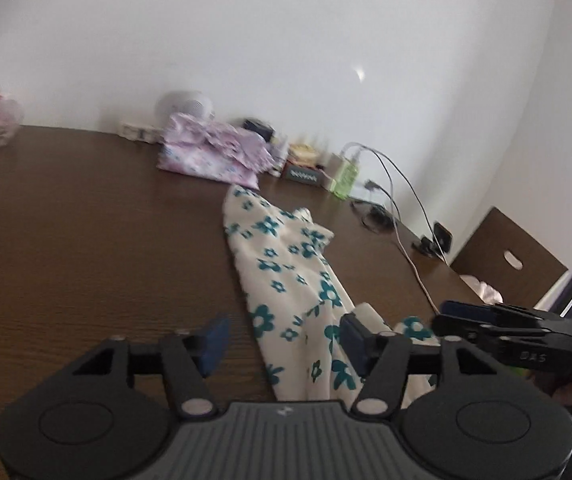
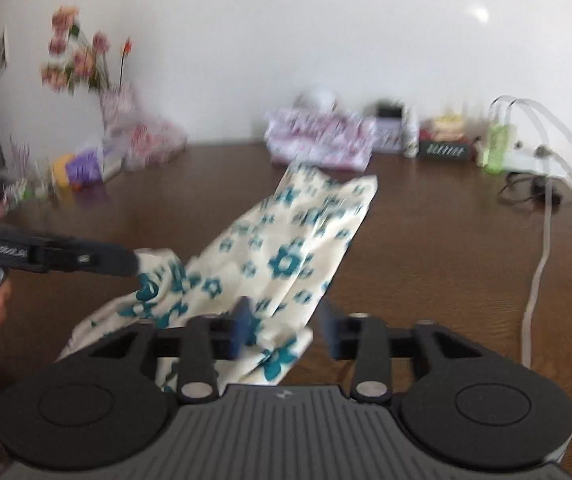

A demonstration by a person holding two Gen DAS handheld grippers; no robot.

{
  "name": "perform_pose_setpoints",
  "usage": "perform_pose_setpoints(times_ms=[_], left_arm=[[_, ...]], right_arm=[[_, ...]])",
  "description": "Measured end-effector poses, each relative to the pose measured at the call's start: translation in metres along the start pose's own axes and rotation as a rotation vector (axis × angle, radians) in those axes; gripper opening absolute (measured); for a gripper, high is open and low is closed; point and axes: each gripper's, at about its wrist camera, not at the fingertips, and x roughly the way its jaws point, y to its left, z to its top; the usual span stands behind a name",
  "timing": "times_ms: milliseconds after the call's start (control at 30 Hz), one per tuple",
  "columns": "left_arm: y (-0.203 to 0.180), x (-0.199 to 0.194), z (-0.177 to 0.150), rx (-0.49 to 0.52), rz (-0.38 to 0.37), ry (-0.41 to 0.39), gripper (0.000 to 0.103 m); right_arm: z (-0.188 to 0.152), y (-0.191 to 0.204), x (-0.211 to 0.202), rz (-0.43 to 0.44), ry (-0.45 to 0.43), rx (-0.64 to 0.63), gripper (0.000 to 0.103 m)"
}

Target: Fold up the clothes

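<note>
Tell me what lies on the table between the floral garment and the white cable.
Nothing: in the right wrist view, only bare brown table separates the white garment with teal flowers from the white cable. The left wrist view agrees.

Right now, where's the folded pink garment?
In both views the pink garment sits at the table's far edge by the wall, just beyond the floral cloth.

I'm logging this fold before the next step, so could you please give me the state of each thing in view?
Left gripper: open, over the garment's near end.
Right gripper: open, garment edge between its fingers.
Floral garment: rumpled, stretched along the table, not folded.
Pink garment: bunched at the wall.
Cables: loose on the table.
</note>
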Motion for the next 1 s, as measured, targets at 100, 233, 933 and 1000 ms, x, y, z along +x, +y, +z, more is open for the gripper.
perform_pose_setpoints(times_ms=[100,233,933,1000], left_arm=[[-0.015,-0.027,-0.013,0.015,-0.008,-0.026,0.064],[-0.054,-0.012,-0.033,0.09,-0.05,0.022,0.064],[-0.026,0.042,-0.037,-0.133,-0.116,0.128,0.005],[-0.016,0.044,-0.036,-0.215,-0.169,0.132,0.003]], right_arm=[[-0.005,0.001,-0.027,0.047,0.001,0.039,0.056],[-0.016,0.011,-0.052,0.084,0.042,0.074,0.055],[-0.054,-0.033,0.005,0.437,-0.01,0.63,0.005],[-0.056,-0.039,0.017,0.439,0.046,0.677,0.005]])
